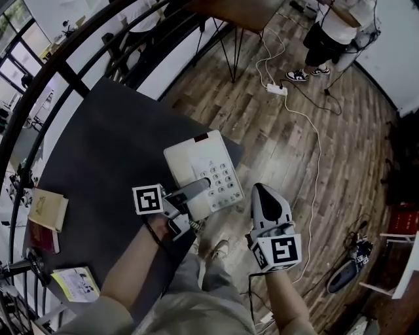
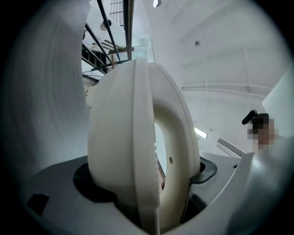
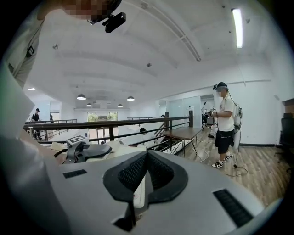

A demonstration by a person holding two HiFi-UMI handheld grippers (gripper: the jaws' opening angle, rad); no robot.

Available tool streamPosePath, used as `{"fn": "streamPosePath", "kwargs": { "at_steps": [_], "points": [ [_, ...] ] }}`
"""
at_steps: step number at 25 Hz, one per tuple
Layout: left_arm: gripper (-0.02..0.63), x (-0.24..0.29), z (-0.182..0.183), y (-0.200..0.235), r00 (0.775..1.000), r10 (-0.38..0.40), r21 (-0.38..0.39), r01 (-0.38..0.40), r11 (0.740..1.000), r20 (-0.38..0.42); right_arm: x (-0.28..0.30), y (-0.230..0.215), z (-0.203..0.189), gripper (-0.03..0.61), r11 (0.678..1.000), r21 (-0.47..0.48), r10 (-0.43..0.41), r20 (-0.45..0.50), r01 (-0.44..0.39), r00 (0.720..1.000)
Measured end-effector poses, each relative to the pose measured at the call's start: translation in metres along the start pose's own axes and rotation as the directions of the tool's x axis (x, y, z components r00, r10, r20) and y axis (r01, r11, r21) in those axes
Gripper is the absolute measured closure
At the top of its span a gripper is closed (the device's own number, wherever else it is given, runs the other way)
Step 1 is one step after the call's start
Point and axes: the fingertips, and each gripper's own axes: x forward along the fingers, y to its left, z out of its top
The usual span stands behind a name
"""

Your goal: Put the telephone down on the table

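A white push-button telephone point(image 1: 200, 163) with a red patch at its far end sits at the near right corner of the dark table point(image 1: 111, 150), partly over the edge. I cannot tell whether it rests on the table. My left gripper point(image 1: 194, 190) is shut on its near edge. In the left gripper view a cream rounded part of the telephone point(image 2: 133, 151) fills the space between the jaws. My right gripper point(image 1: 263, 193) hovers over the wooden floor to the right of the telephone, shut and empty. Its dark pads point(image 3: 161, 172) meet in the right gripper view.
Books point(image 1: 46, 209) and a booklet point(image 1: 75, 282) lie along the table's left edge by a black railing point(image 1: 72, 46). On the wooden floor run a white cable and power strip point(image 1: 276, 89). A person point(image 1: 337, 29) stands at the far right beyond another table point(image 1: 229, 13).
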Motion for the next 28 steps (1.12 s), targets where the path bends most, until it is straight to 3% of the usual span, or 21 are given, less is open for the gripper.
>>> {"fn": "streamPosePath", "kwargs": {
  "at_steps": [3,7,14,19,23,28],
  "points": [
    [0.170,0.009,0.009,0.032,0.999,0.036,0.014,-0.036,0.999,-0.009,0.025,-0.004,-0.003,0.578,0.999,-0.044,0.026,-0.004,-0.026,1.000],
    [0.170,0.026,0.020,0.062,0.999,0.047,-0.049,-0.047,0.998,0.000,0.048,-0.013,-0.012,0.578,0.995,-0.091,0.038,-0.024,-0.040,0.999],
    [0.170,0.042,0.028,0.090,0.999,0.048,-0.114,-0.046,0.992,0.020,0.066,-0.018,-0.048,0.578,0.995,-0.092,0.015,-0.083,-0.023,0.996],
    [0.170,0.042,0.028,0.121,0.987,0.158,-0.110,-0.156,0.982,0.017,0.065,-0.015,-0.068,0.578,0.999,-0.043,0.021,-0.111,-0.026,0.994],
    [0.170,0.041,0.027,0.126,0.985,0.173,-0.093,-0.172,0.981,0.005,0.062,-0.014,-0.081,0.578,0.999,-0.043,0.021,-0.146,-0.027,0.989],
    [0.170,0.043,0.026,0.129,0.976,0.218,-0.010,-0.218,0.976,-0.007,0.065,-0.012,-0.093,0.578,0.999,-0.031,0.023,-0.175,-0.029,0.984]
  ]
}}
